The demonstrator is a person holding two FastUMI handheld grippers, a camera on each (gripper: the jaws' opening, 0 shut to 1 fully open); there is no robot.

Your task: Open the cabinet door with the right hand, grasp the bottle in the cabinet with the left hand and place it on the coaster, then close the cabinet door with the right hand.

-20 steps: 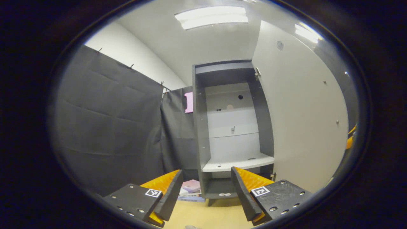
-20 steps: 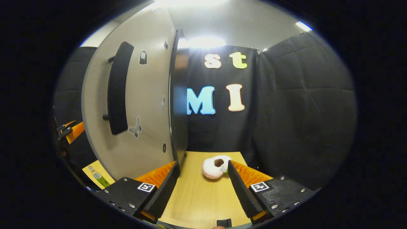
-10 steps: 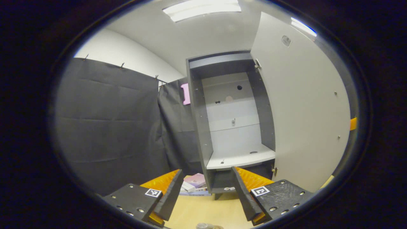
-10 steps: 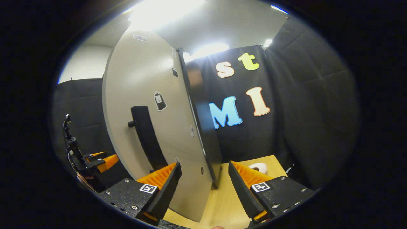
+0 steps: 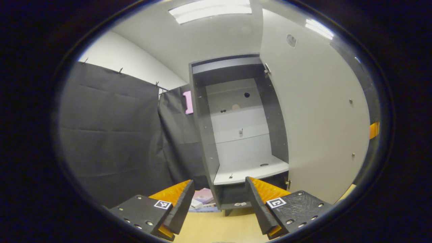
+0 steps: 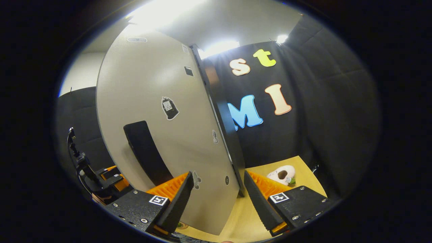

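Cabinet (image 5: 236,135): emptied, ahead of spread left gripper (image 5: 219,206). Door (image 6: 162,111): open, its edge between the parted fingers of right gripper (image 6: 217,199), untouched. Bottle: whereabouts cannot be told. Closing judged outstanding.

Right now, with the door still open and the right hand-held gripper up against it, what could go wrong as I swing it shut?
1. The right hand-held gripper is open and straddles the cabinet door's free edge rather than its black handle; a push there could slip off.
2. The left hand-held gripper sits open in front of the open cabinet, so the closing door might sweep into it.
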